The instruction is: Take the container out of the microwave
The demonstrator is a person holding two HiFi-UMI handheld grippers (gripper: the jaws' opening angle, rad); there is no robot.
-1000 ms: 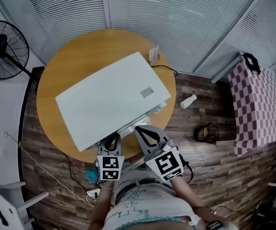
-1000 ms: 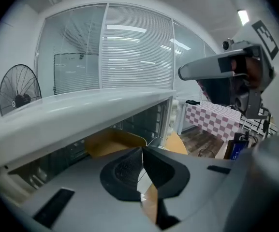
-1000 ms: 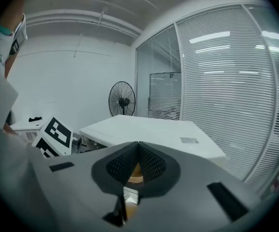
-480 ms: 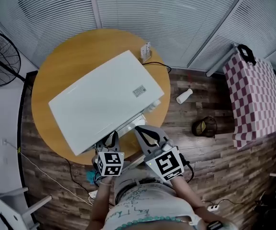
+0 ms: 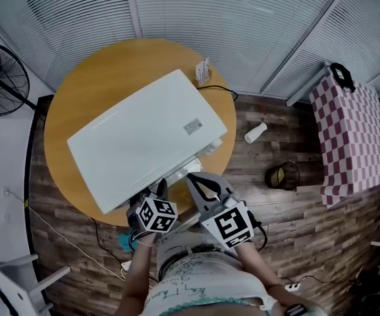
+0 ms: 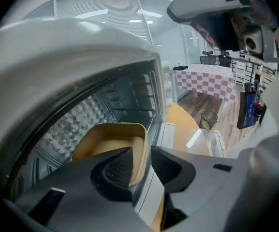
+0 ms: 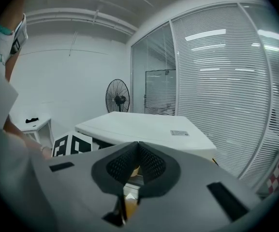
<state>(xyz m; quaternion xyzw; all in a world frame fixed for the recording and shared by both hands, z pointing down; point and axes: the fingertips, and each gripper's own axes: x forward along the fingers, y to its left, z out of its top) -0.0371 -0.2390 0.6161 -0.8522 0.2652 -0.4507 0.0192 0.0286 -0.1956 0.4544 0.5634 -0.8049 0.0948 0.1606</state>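
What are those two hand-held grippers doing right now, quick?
Left hand-held gripper: open, jaws just opened, with the rim of the container between them, unclamped.
Right hand-held gripper: shut, nothing visible between its jaws.

container (image 6: 111,140) in microwave (image 5: 143,143) | microwave on table (image 5: 94,78) | fan (image 5: 0,78) left of table

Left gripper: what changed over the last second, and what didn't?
The left gripper rolled, so its marker cube now sits tilted in the head view. Its jaws have just been opening and stand apart around the near wall of the container, not pressing it. The right gripper, shut, and the microwave stayed put.
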